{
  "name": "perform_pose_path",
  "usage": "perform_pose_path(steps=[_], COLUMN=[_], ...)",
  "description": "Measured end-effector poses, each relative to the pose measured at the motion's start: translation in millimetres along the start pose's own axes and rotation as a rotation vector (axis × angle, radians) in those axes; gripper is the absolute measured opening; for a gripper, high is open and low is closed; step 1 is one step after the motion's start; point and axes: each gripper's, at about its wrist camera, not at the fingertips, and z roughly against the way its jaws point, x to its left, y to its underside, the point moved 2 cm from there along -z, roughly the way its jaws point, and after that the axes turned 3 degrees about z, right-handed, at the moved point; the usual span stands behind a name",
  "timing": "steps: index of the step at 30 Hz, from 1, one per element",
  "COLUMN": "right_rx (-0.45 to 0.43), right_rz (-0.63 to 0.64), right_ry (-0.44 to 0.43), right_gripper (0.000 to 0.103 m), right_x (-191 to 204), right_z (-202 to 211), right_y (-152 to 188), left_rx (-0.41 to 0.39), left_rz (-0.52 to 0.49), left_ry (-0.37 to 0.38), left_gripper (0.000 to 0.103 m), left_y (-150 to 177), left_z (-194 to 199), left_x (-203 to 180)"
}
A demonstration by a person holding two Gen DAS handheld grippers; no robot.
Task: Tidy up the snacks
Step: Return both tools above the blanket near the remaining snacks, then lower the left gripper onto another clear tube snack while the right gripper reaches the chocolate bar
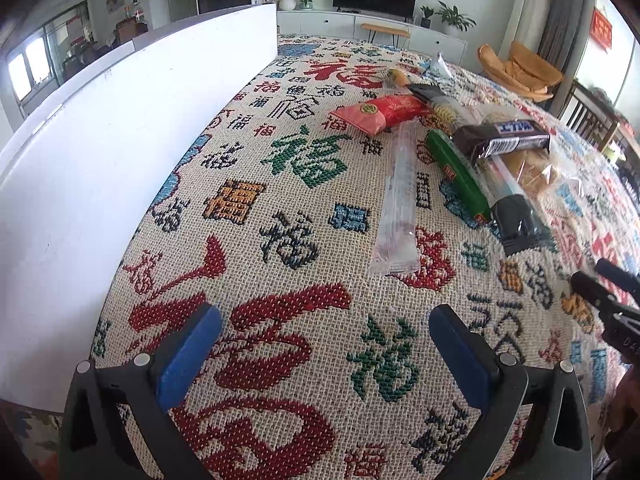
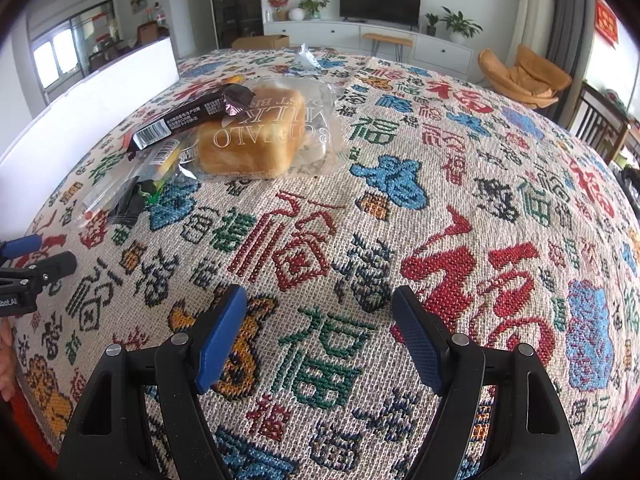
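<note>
A pile of snacks lies on the patterned tablecloth point(image 1: 304, 264). In the left wrist view I see a red packet point(image 1: 382, 114), a clear long packet point(image 1: 396, 204), a green bar point(image 1: 458, 178), a dark chocolate bar point(image 1: 504, 142) and a black-ended packet point(image 1: 516, 216). The right wrist view shows bagged bread point(image 2: 256, 136) with the dark chocolate bar point(image 2: 188, 118) leaning on it. My left gripper point(image 1: 324, 340) is open and empty, well short of the pile. My right gripper point(image 2: 320, 336) is open and empty over bare cloth, right of the pile.
A long white box point(image 1: 120, 152) stands along the table's left edge; it also shows in the right wrist view point(image 2: 88, 116). A silver wrapper point(image 1: 440, 64) lies at the far side. An orange chair point(image 2: 524, 76) and a wooden chair point(image 2: 600, 124) stand beyond the table.
</note>
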Motion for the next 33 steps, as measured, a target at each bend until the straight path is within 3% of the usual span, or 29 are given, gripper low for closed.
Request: perform_pose_path(steps=[3,6,10,12,16,17,18,21,24,28,30,32,33], right_rx=[0.0,0.0,0.0,0.0,-0.001,-0.001,-0.001,-0.001,-0.001,-0.001,0.0,-0.001,-0.001], right_rz=[0.0,0.0,-0.001,-0.001,-0.002,-0.001,-0.001,-0.002,-0.002,-0.002,0.0,0.0,-0.001], right_ry=[0.0,0.0,-0.001,0.0,-0.002,0.0,-0.001,-0.002,-0.002,-0.001,0.001,0.001,0.001], right_gripper=[0.078,0.078,0.078,0.078,0.078,0.078,0.078,0.078,0.078,0.078,0.078,0.078,0.078], right_x=[-0.2,-0.4,-0.4,-0.4,-0.4,-0.7,-0.8,-0.8,-0.9,-1.2,-0.9,-0.5,-0.5], right_z=[-0.2,-0.1,0.2,-0.1,0.1,-0.2,-0.1,0.2,-0.5,-0.3,-0.9,-1.2,-1.1], right_y=[0.1,0.0,-0.1,-0.1,-0.1,0.1,0.1,0.0,-0.5,0.0,-1.0,-0.8,-0.7], left_rx=[-0.028,0.0,0.02,0.033,0.059,0.052,0.045,0.051,0.061,0.043,0.023,0.018,0.008], left_rz=[0.083,0.114,0.016,-0.035,-0.098,-0.127,-0.149,-0.159,-0.14,-0.039,-0.024,-0.041,-0.051], left_ry=[0.079,0.116,0.078,0.064,0.021,0.021,0.023,0.03,0.02,0.063,0.09,0.081,0.043], left_gripper=[0.103,0.103,0.1,0.094,0.06,0.037,0.027,0.019,0.019,0.023,0.039,0.077,0.085], left_y=[-4.0,-17.7,-43.7,-56.9,-73.2,-73.7,-72.8,-62.4,-39.3,-15.8,-12.7,-13.0,-13.2], left_z=[8.1,-0.6,-16.2,-26.7,-45.2,-45.2,-43.2,-33.0,-14.8,2.8,4.1,2.1,-0.3], left_x=[13.7,16.8,-5.5,-19.7,-37.5,-41.5,-43.9,-36.6,-19.3,3.4,5.2,-0.2,-2.5])
